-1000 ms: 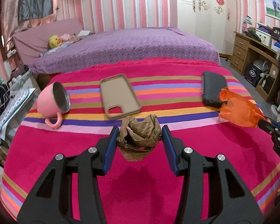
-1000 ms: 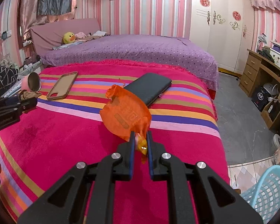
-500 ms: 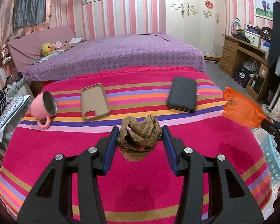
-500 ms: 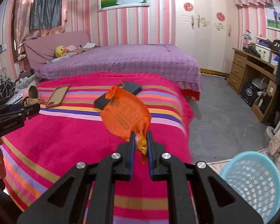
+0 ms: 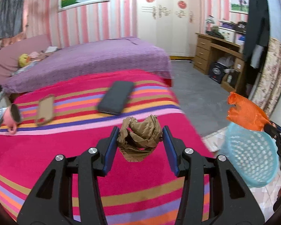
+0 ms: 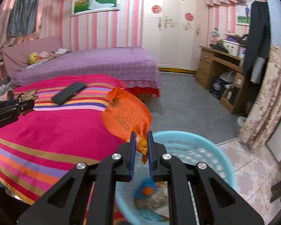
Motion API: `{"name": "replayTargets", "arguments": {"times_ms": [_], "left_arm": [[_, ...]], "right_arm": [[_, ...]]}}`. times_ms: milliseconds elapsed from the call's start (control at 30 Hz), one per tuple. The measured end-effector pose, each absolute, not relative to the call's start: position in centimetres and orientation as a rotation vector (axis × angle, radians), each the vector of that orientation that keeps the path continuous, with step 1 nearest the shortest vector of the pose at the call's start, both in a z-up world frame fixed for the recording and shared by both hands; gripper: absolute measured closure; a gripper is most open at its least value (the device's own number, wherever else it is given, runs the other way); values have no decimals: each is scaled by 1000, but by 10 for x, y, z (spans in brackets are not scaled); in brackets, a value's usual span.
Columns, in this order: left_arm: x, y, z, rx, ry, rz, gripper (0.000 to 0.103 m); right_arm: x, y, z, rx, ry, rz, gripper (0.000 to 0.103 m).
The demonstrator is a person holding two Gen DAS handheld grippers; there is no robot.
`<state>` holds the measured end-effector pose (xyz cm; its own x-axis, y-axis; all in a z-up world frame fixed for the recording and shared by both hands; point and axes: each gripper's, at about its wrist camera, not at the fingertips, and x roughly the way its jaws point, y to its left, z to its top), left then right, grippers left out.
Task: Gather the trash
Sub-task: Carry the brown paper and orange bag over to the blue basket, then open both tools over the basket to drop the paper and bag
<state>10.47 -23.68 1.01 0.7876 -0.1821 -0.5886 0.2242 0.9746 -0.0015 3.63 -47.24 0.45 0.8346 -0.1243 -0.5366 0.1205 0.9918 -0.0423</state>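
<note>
Two pieces of trash ride toward a blue basket (image 6: pixel 206 146) on the floor beside the bed (image 5: pixel 84 150). The right tool (image 6: pixel 141 146) is clenched on the tail of an orange wrapper (image 6: pixel 127 116), which stands up over the basket's near rim; some waste already lies inside. The left tool (image 5: pixel 139 140) grips a crumpled brown paper wad (image 5: pixel 140 136) above the striped blanket. Both items look light, thin and crushable; the glossy wrapper may be slippery, so a pinch on its gathered end seems safest, while the wad suits a squeeze across its bulk. A phone (image 5: pixel 116 97), case (image 5: pixel 45 108) and mug (image 5: pixel 11 116) lie on the bed.
</note>
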Motion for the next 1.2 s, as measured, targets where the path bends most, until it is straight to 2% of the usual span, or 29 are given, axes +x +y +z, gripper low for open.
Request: {"name": "replayTargets", "arguments": {"times_ms": [267, 533, 767, 867, 933, 1133, 1200], "left_arm": [[97, -324, -18, 87, 706, -347, 57], [83, -410, -29, 162, 693, -437, 57], [72, -453, -36, 213, 682, -493, 56], [72, -458, -38, 213, 688, -503, 48], [73, -457, -39, 214, 681, -502, 30], [79, -436, -34, 189, 661, -473, 12], [81, -430, -31, 185, 653, -465, 11]], "right_arm": [[9, -545, -11, 45, 587, -241, 91], [-7, -597, -25, 112, 589, -319, 91], [-17, -617, -34, 141, 586, -342, 91], [-19, -620, -36, 144, 586, -346, 91], [-20, -621, -37, 150, 583, -347, 91], [-19, -620, -42, 162, 583, -343, 91], [-18, -619, -45, 166, 584, -339, 91]]}}
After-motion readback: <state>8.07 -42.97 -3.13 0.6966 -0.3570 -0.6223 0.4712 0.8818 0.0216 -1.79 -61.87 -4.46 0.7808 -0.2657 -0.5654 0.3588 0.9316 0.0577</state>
